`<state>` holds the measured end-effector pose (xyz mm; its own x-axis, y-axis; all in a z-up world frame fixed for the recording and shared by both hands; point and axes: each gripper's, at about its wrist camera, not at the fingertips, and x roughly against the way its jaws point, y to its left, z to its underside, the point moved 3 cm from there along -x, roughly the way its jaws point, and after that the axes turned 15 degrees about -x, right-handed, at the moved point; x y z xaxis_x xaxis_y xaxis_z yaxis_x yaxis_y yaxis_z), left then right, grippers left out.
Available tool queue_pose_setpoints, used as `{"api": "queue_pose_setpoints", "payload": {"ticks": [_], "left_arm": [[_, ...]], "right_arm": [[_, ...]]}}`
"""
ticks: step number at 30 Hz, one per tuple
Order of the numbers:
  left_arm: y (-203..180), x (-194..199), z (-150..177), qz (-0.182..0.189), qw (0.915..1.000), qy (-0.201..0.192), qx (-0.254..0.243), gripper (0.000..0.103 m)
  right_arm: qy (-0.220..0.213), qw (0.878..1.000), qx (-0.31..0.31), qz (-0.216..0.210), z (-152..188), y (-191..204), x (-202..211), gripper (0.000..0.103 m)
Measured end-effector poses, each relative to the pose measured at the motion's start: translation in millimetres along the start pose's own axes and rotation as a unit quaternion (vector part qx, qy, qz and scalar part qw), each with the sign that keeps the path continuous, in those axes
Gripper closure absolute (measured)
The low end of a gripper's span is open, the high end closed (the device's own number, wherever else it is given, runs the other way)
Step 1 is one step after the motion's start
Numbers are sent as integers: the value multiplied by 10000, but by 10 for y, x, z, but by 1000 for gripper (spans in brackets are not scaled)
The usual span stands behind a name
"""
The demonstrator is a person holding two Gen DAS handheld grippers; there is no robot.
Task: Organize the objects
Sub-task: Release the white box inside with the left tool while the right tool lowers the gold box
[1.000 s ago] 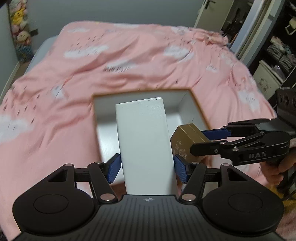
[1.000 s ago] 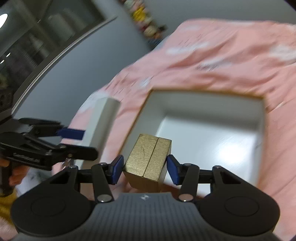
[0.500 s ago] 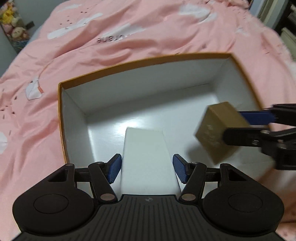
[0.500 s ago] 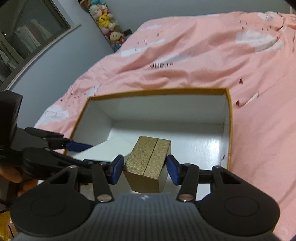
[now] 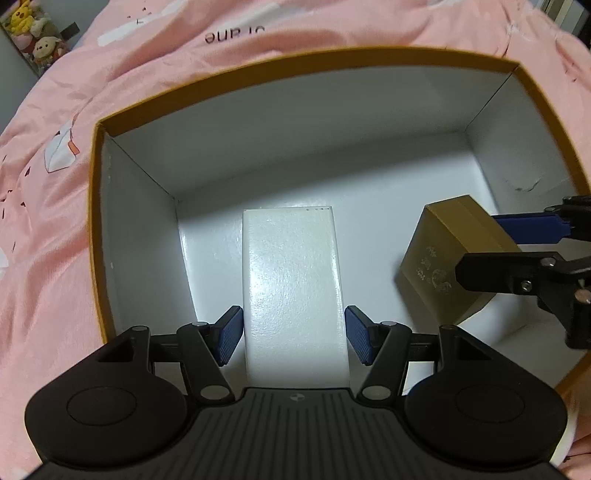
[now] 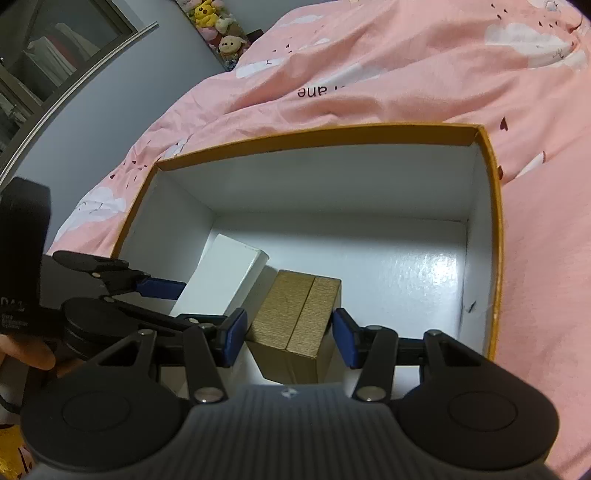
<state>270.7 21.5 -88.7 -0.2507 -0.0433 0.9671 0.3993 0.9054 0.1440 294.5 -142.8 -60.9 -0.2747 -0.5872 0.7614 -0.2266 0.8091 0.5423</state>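
Since the earlier frame both grippers have come down from above the bed into the open storage box (image 5: 96, 236), whose white interior is now filling each view instead of sitting small on the bedspread.

At the far left, stuffed toys (image 5: 35, 27) are sitting beyond the bed's corner, and the pink cloud-print bedspread (image 5: 44, 206) is lying around the box's orange rim. Inside the box, the left gripper (image 5: 294, 334) is pointing steeply down with the white rectangular box (image 5: 293, 280) between its blue pads; the pads are sitting right at the box's long sides, about halfway open, and are gripping it, its far end reaching toward the box floor near the left wall. In the right wrist view, a hand (image 6: 26, 354) is holding this gripper's handle at the left edge.

Further right, just beside the white box, the right gripper (image 6: 287, 338) is clamping the gold box (image 6: 295, 310) by its two sides at roughly half opening. The gold box (image 5: 448, 262) is tilting, printed face outward, low over the floor of the storage box near the right wall; whether it is touching the floor cannot be told.
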Motion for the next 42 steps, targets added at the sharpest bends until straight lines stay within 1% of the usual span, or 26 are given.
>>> {"api": "queue_pose_setpoints", "payload": {"ticks": [5, 7, 11, 14, 15, 17, 19, 21, 22, 24, 26, 28, 30, 33, 34, 40, 42], "left_arm": [[-26, -136, -27, -149, 9993, 296, -169, 33], [-34, -169, -26, -196, 9989, 359, -213, 32], [-61, -139, -30, -353, 9976, 372, -473, 30], [-67, -60, -50, -365, 9961, 309, -746, 29], [-69, -21, -64, -357, 9954, 210, -865, 28], [-63, 71, -118, -344, 9933, -112, -1095, 27], [-65, 139, -193, -323, 9893, -436, -1353, 26], [-143, 138, -278, -367, 9826, -563, -1730, 26], [-206, 124, -316, -367, 9782, -616, -1950, 26], [-335, 52, -374, -440, 9664, -666, -2445, 27], [-407, -33, -422, -624, 9534, -635, -2884, 27], [-440, -100, -448, -589, 9457, -564, -3145, 28], [-491, -178, -451, -506, 9429, -363, -3272, 31], [-509, -254, -410, -613, 9345, -164, -3502, 47], [-507, -261, -390, -656, 9327, -162, -3544, 47], [-429, -269, -307, -710, 9340, -96, -3501, 53], [-412, -276, -259, -786, 9311, -70, -3562, 54]], "right_arm": [[41, 10000, -15, -71, -6, -3, -32, 50], [51, 10000, -11, -81, -2, -11, -30, 50], [94, 9999, -2, -67, -16, -32, -43, 50], [121, 9999, 33, -60, -23, -32, -40, 50], [127, 9999, 46, -68, -34, -25, -40, 50], [129, 9998, 83, -83, -49, -7, -34, 50], [123, 9998, 121, -72, -69, 5, -31, 50], [106, 9998, 161, 6, -98, 14, -33, 50], [88, 9998, 183, 69, -110, 14, -33, 50], [42, 9995, 250, 180, -137, 12, -29, 50], [34, 9993, 287, 220, -146, -2, -19, 50], [60, 9993, 283, 224, -147, -22, -11, 50], [83, 9992, 313, 243, -142, -28, -16, 50], [131, 9990, 346, 252, -138, -24, -29, 50], [150, 9990, 351, 243, -142, -22, -40, 50], [242, 9986, 416, 226, -165, 26, -126, 50], [262, 9982, 493, 216, -163, 54, -150, 50]]}}
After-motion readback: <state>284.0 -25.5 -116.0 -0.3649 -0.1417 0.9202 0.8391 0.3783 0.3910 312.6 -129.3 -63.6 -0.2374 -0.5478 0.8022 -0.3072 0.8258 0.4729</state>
